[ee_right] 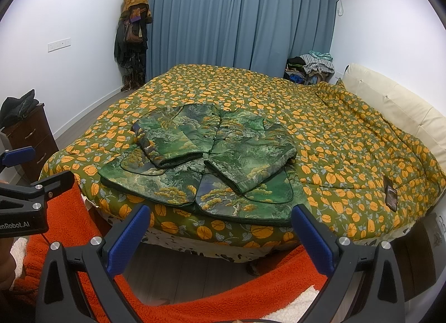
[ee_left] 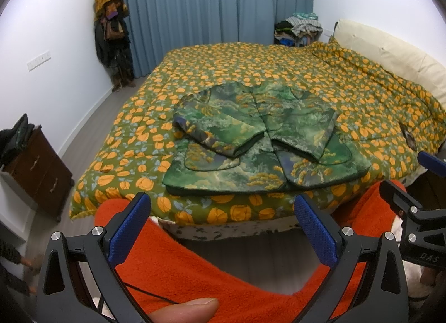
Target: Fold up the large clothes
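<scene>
Blue curtains (ee_right: 237,16) backed a bed (ee_right: 348,133) under an orange-flowered quilt. At far left stood a dresser (ee_left: 41,166). The left gripper (ee_left: 223,228) hung off the near edge, fingers wide and empty. Ahead of both, near that edge, lay the jacket (ee_right: 211,161), buttoned front up, both sleeves folded across the chest, collar toward the far edge, so its long axis ran away from the fingers. The right gripper (ee_right: 220,235), equally wide and empty, hung about as near; neither touched cloth. A bottom-to-collar fold seemed next.
</scene>
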Demonstrator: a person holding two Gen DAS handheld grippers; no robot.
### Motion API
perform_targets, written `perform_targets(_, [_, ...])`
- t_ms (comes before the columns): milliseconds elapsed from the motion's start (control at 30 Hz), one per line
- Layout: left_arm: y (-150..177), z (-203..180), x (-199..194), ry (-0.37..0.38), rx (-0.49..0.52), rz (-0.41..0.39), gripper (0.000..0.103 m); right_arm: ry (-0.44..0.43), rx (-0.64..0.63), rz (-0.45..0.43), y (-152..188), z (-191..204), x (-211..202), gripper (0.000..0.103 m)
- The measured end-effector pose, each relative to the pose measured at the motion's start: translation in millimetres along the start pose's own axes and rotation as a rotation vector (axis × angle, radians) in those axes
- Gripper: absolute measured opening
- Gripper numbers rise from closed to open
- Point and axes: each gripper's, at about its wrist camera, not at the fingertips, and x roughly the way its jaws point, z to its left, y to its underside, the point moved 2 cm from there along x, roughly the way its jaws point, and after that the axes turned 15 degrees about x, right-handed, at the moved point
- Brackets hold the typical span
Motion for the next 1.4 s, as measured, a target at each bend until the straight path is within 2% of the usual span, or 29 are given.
perform_targets(867, [-3,-3,1,0.006,0.002,0.004,0.102,0.002,-0.001,0.002,2,2,1,0.103])
perform_targets(1100, [-5,-5,1,0.036,0.001,0.005,0.102,0.001,-0.001,0.002,0,0,1,0.103])
perform_targets(1400, [-11,-10,-9,0.079,0.051,-0.062,0.103,-0.006,-0.027,-0.008,-1,9,-1,0.103])
